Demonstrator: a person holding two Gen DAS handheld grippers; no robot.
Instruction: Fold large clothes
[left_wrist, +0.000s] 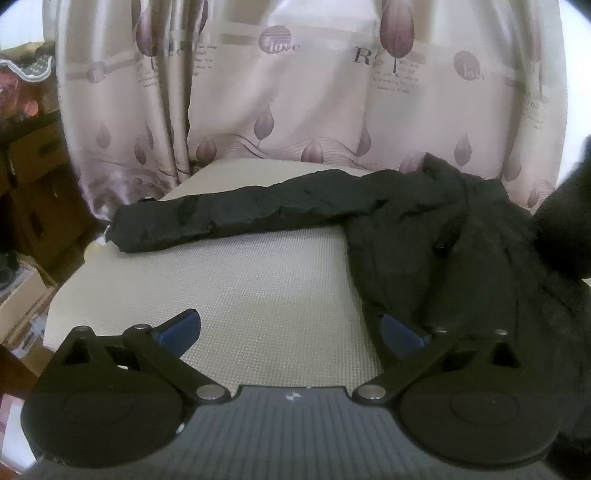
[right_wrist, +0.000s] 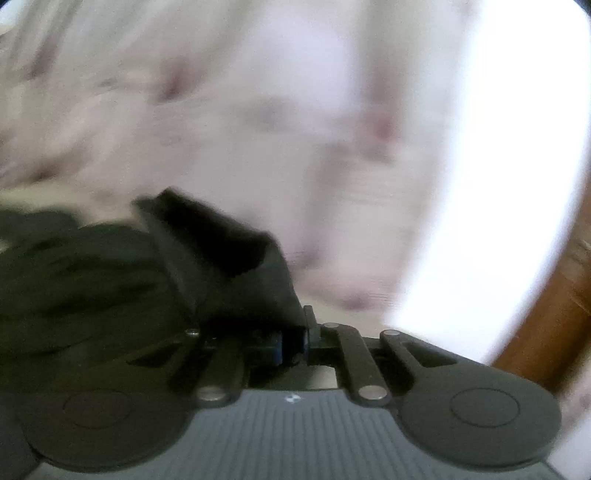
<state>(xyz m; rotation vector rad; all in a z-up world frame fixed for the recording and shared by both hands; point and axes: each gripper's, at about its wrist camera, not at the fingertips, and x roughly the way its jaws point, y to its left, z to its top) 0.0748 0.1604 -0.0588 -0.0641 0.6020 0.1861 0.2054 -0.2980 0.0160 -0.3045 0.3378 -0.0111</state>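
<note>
Garment: I see a black jacket (left_wrist: 424, 229) lying on the pale woven surface (left_wrist: 258, 288), its body bunched at the right and one sleeve (left_wrist: 229, 218) stretched out flat to the far left, just in front of the patterned curtain (left_wrist: 280, 110).

Left tongs: my left tongs (left_wrist: 290, 328) stand wide apart with nothing between them, low over the bare near part of the surface; the right-hand blue pad (left_wrist: 400, 330) sits just at the jacket's near edge, though I cannot tell if it touches.

Right tongs: my right tongs (right_wrist: 291, 341) are clamped nearly together on a fold of the black cloth (right_wrist: 221, 258), which rises from the pinch; that view is smeared, so I cannot say which part of the jacket this is.

Step in hand: I judge this the opening of a fold, one side gripped and lifted, the other not yet taken.

Next move: I would close the left tongs on the near hem or the outstretched sleeve, then carry both holds together so the cloth lands flat rather than bunched.
</note>
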